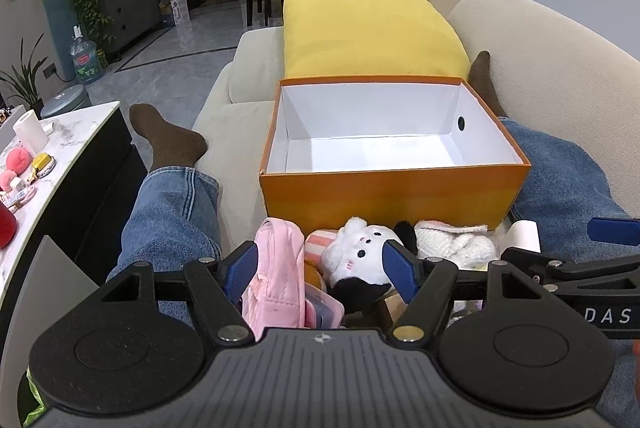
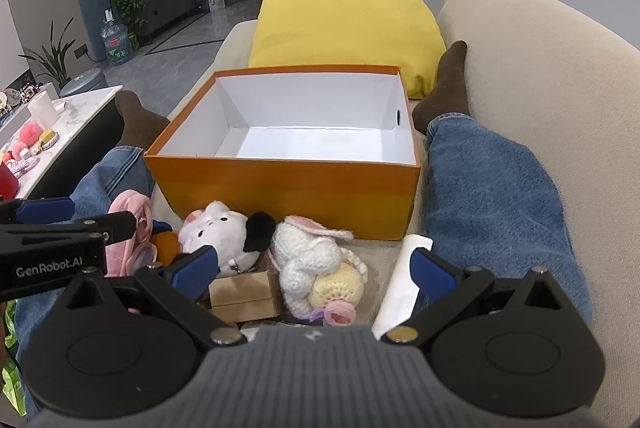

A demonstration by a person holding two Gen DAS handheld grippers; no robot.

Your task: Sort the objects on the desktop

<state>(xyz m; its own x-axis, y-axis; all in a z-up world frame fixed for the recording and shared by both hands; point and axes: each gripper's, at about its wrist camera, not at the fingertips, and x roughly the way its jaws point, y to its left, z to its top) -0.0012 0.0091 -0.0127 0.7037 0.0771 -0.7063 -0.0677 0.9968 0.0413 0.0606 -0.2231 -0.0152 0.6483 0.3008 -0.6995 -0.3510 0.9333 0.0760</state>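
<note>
Toys lie heaped on the sofa [image 2: 520, 40] between a seated person's outstretched legs, directly in front of an orange box [image 2: 280, 188] that stands open and bare inside, its mouth turned up to receive whatever is sorted into it. The pile holds a pink pouch [image 1: 276, 268], a white plush [image 2: 218, 232] with a black ear, a crocheted rabbit [image 2: 308, 260] resting on a yellow knitted ball, a small cardboard box [image 2: 244, 298] and a white paper roll [image 2: 404, 280] at the right edge. The left gripper [image 1: 320, 268] hovers low over the pouch and the plush, its jaws wide apart with the 2 items between them, clamped on nothing. The right gripper [image 2: 316, 268] hangs beside it over the rabbit, jaws likewise spread and holding nothing, its right finger just beside the paper roll. Both tools point along the sofa toward the box, so a lifted item would need only a short forward carry. With nothing yet in the box, the sorting appears to be at its very start. The box sits against a yellow cushion [image 2: 348, 28], which may help steady it on the soft seat. A marble worktop [image 1: 60, 148] at the left carries more small objects, a paper roll among them.
</note>
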